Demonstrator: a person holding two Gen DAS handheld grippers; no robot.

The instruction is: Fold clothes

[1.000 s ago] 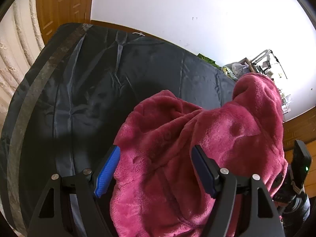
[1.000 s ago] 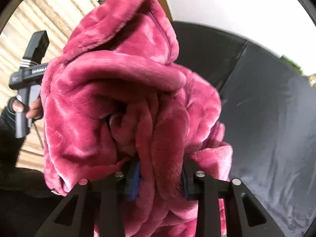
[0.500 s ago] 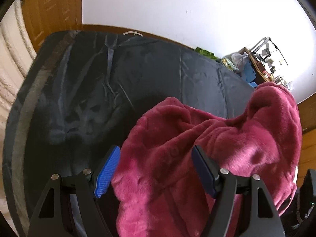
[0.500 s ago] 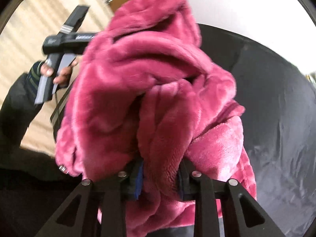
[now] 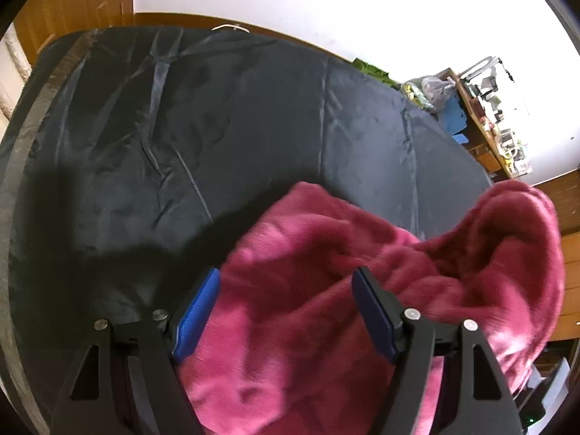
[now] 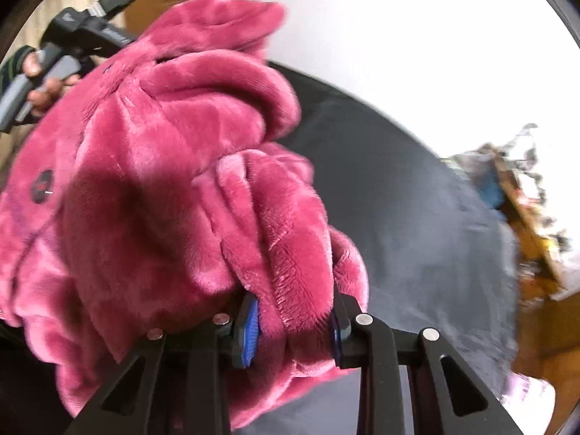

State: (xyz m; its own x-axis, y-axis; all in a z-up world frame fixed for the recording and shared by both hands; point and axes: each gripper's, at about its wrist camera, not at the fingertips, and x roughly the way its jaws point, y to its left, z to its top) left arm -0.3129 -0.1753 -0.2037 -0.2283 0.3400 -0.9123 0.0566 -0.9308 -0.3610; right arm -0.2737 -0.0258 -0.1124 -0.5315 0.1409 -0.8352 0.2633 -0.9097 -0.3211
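A fluffy crimson fleece garment (image 5: 355,290) hangs bunched above a dark sheet-covered bed (image 5: 217,137). In the left wrist view my left gripper (image 5: 286,311) is open, its blue pads wide apart, with the fleece lying below and between them. In the right wrist view my right gripper (image 6: 293,322) is shut on a thick fold of the fleece garment (image 6: 163,181), held up in the air. The left tool's handle (image 6: 54,61), in a person's hand, shows at upper left behind the fabric. A dark button (image 6: 41,186) sits on the left part of the fleece.
The dark sheet (image 6: 417,235) spreads wide to the left and far side. A cluttered wooden shelf (image 5: 496,116) and bags stand beyond the bed's far right corner. A white wall and wooden door (image 5: 72,11) lie behind.
The right gripper has lifted and swung the bunched fleece rightward. In the left view the garment sank lower and further right, baring more of the dark sheet. The left jaws stayed open.
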